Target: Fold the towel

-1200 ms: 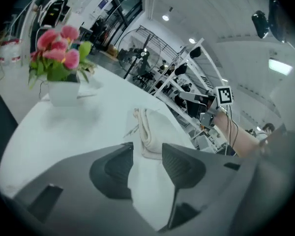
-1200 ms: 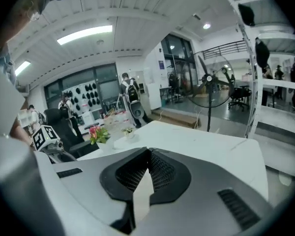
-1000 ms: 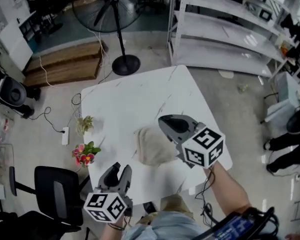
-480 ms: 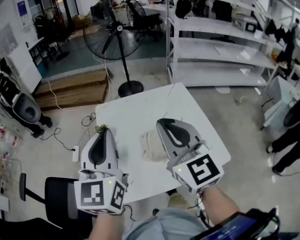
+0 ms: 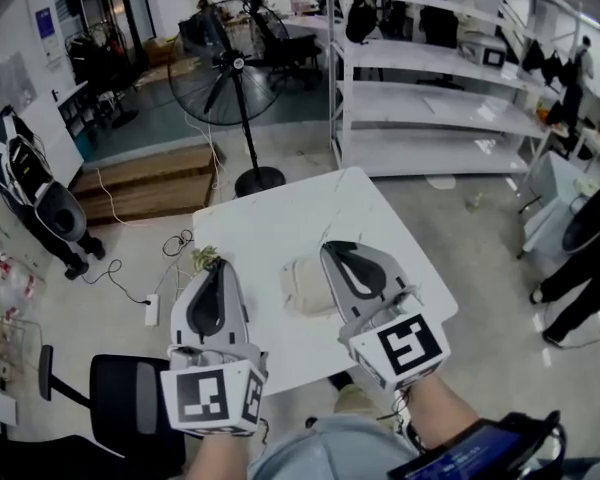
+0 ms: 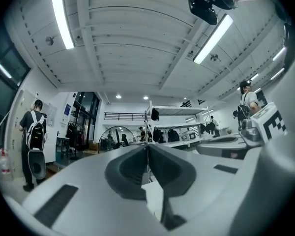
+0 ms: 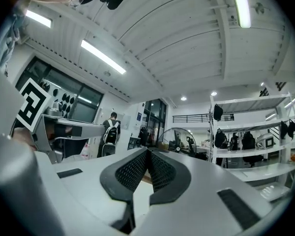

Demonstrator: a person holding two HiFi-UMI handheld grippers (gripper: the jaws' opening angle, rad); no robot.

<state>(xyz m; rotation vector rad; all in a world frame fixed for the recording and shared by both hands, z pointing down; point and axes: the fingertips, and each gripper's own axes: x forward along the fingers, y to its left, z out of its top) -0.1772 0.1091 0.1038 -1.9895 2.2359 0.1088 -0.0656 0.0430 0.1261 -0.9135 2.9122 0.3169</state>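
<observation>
A folded beige towel (image 5: 305,286) lies on the white marble-look table (image 5: 280,218), near its front edge. Both grippers are held up above the table, side by side, pointing out level into the room. My left gripper (image 5: 213,268) is over the table's left edge, shut with nothing in it; its jaws meet in the left gripper view (image 6: 147,149). Just right of the towel and partly covering it, my right gripper (image 5: 332,250) is shut and empty as well, its ribbed pads (image 7: 137,168) pressed together. Neither gripper touches the towel.
A small plant (image 5: 205,258) stands at the table's left edge. On the floor are a pedestal fan (image 5: 230,63), white shelving (image 5: 430,78), wooden pallets (image 5: 145,183), a black chair (image 5: 120,398) and a power strip (image 5: 152,308). A person with a backpack (image 5: 25,183) stands at the left.
Both grippers rose from low over the table to high in front of the camera. The left gripper's jaws went from open to shut. The towel stayed flat on the table.
</observation>
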